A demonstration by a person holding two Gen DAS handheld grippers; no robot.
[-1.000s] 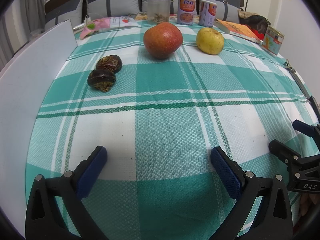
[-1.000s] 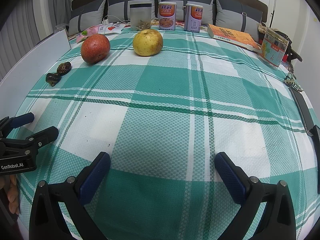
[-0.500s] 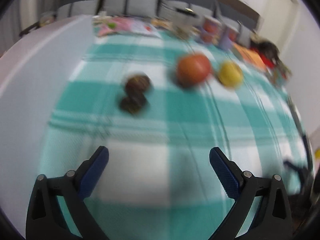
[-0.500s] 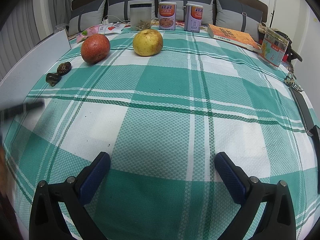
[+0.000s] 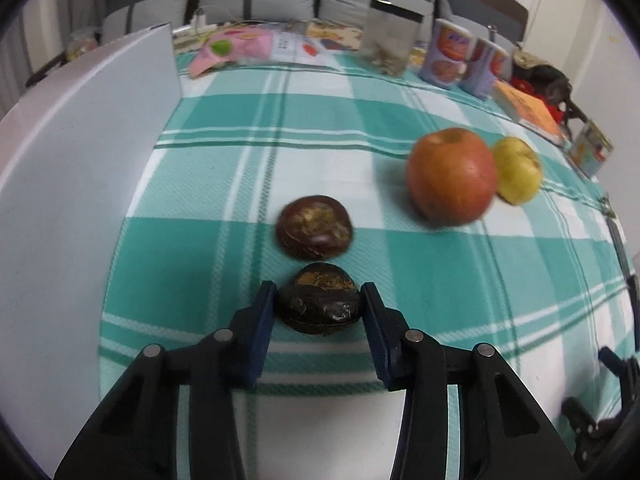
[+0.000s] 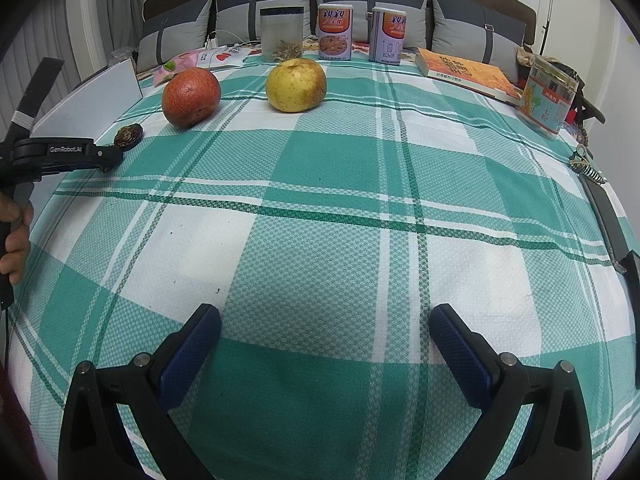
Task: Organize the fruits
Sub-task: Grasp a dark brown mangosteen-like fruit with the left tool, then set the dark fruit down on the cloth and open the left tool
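My left gripper (image 5: 319,306) has its blue pads closed against both sides of a dark brown wrinkled fruit (image 5: 319,304) on the green-checked cloth (image 5: 440,280). A second dark fruit (image 5: 314,227) lies just beyond it. A red apple (image 5: 451,177) and a yellow pear-like fruit (image 5: 518,170) sit further right. In the right wrist view the left gripper (image 6: 106,158) reaches in at far left, beside the second dark fruit (image 6: 128,135); the apple (image 6: 191,97) and yellow fruit (image 6: 296,85) lie beyond. My right gripper (image 6: 325,336) is open and empty above the cloth near the front edge.
A white board (image 5: 80,200) stands along the cloth's left edge. At the back are a clear jar (image 6: 281,34), two cans (image 6: 335,32), a book (image 6: 464,74), snack packets (image 5: 232,48) and a tin (image 6: 550,96). Cushions line the back.
My left gripper swung left and forward to the two dark fruits and closed from wide open onto the nearer one. The right gripper has not moved.
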